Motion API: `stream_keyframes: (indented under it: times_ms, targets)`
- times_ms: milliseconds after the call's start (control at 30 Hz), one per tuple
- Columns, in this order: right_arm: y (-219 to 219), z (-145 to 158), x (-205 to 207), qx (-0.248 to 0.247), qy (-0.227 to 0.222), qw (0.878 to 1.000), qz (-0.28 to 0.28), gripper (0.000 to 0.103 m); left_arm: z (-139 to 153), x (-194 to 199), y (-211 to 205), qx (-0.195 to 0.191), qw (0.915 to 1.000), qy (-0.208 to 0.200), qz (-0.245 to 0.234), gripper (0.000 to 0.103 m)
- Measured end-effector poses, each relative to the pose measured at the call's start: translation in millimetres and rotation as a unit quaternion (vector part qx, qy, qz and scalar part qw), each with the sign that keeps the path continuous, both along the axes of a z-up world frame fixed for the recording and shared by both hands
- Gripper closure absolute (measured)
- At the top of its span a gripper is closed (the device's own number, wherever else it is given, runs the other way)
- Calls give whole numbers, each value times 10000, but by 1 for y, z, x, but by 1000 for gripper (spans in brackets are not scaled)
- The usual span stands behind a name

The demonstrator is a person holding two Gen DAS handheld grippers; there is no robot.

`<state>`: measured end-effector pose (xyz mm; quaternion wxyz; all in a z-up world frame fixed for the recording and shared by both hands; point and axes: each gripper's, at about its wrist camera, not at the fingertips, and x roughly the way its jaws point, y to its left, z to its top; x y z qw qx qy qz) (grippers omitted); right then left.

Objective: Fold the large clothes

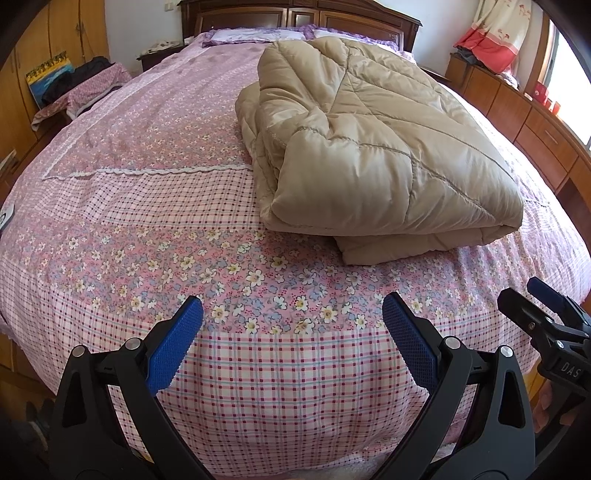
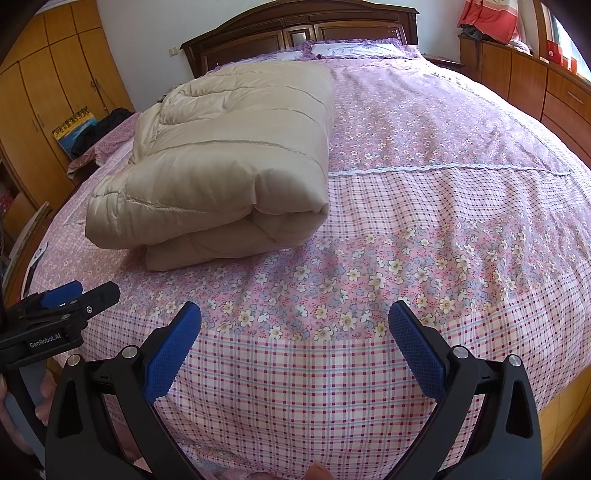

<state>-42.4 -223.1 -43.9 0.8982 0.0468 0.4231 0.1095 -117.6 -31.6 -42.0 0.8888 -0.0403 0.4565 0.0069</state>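
Observation:
A beige quilted comforter (image 1: 373, 144) lies folded in a thick bundle on the pink floral and checked bedspread (image 1: 177, 229). In the right wrist view the comforter (image 2: 229, 162) lies at the left on the bedspread (image 2: 424, 206). My left gripper (image 1: 293, 314) is open and empty above the foot of the bed, short of the comforter. My right gripper (image 2: 295, 319) is open and empty, also above the foot end. The right gripper also shows in the left wrist view (image 1: 532, 299), and the left gripper in the right wrist view (image 2: 85, 291); both are apart from the comforter.
A dark wooden headboard (image 2: 303, 33) and purple pillows (image 2: 354, 50) are at the far end. Orange wooden wardrobes (image 2: 44, 88) stand on the left, low wooden cabinets (image 2: 546, 85) by the window on the right. A chair with clothes (image 1: 85, 85) stands left of the bed.

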Motion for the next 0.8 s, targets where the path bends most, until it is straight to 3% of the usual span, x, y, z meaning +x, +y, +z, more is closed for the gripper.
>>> stream_keyframes:
  times_ms: [700, 800]
  targets:
    - [4, -1, 3, -77, -17, 10000, 13, 6, -1, 5, 10, -149, 9998, 117, 58, 6]
    - [1, 0, 6, -184, -31, 9998, 0, 6, 3, 9, 24, 51, 9998, 31, 202, 6]
